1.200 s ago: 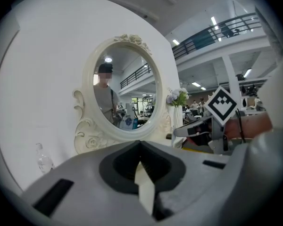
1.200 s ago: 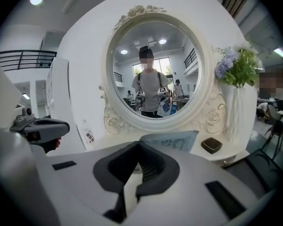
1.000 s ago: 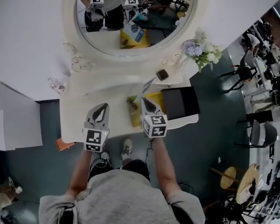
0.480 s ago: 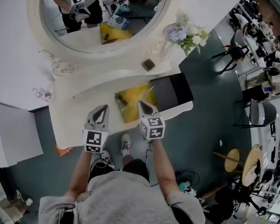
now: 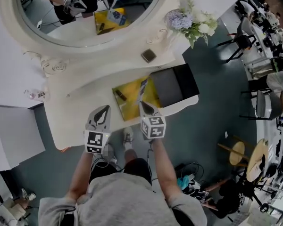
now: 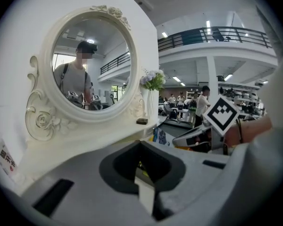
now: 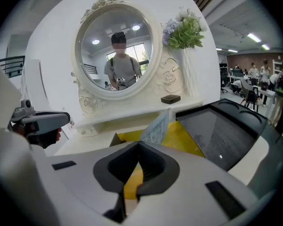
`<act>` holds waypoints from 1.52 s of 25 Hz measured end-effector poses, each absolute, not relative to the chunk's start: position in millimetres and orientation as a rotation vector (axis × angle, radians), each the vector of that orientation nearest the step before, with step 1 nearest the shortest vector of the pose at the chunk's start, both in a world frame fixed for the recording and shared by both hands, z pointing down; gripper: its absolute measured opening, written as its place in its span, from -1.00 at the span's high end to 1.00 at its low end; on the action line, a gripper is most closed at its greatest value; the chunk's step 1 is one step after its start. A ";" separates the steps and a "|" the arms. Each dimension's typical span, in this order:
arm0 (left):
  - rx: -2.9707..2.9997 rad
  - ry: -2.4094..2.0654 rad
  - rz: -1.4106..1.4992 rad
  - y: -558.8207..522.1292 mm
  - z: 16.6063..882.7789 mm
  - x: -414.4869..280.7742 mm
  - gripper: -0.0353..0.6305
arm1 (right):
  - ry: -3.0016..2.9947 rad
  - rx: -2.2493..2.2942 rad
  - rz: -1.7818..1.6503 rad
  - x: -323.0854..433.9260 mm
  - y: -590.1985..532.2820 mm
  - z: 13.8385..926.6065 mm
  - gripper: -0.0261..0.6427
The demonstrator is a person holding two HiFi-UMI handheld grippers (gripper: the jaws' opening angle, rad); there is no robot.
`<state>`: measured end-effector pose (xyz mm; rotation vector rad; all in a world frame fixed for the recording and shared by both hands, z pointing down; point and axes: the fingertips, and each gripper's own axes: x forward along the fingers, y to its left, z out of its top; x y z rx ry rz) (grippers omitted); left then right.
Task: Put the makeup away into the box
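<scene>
left gripper (image 5: 102,108) grey plastic, jaws pressed together, nothing in them, hovering over the near edge of the glossy white table (image 5: 73,109). right gripper (image 5: 144,104) same build, jaws closed and empty, tip over the near right part of the box (image 5: 132,105). box is yellow, flat, rectangular, open on top, lying on the table in front of the oval mirror (image 5: 61,27) with a cream carved frame. short dark stick (image 5: 120,95) lies inside the box; thin blue-white printed packet (image 5: 143,86) stands tilted at its right side. matte black tray (image 5: 177,84) with raised rim sits against the box's right side. small dark square case (image 5: 148,55) on the shelf, flowers (image 5: 188,20) near it
</scene>
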<state>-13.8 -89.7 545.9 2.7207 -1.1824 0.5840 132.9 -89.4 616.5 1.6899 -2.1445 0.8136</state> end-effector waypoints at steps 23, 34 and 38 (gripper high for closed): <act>2.738 -1.059 0.657 -72.3 573.1 11.5 0.89 | -1.984 1.769 0.861 162.3 -66.1 655.9 0.24; 2.756 -1.060 0.641 -69.1 563.8 14.6 0.89 | -1.987 1.801 0.833 169.1 -63.8 642.9 0.23; 2.769 -1.067 0.632 -69.6 556.8 16.1 0.89 | -1.997 1.808 0.819 170.5 -63.2 635.9 0.23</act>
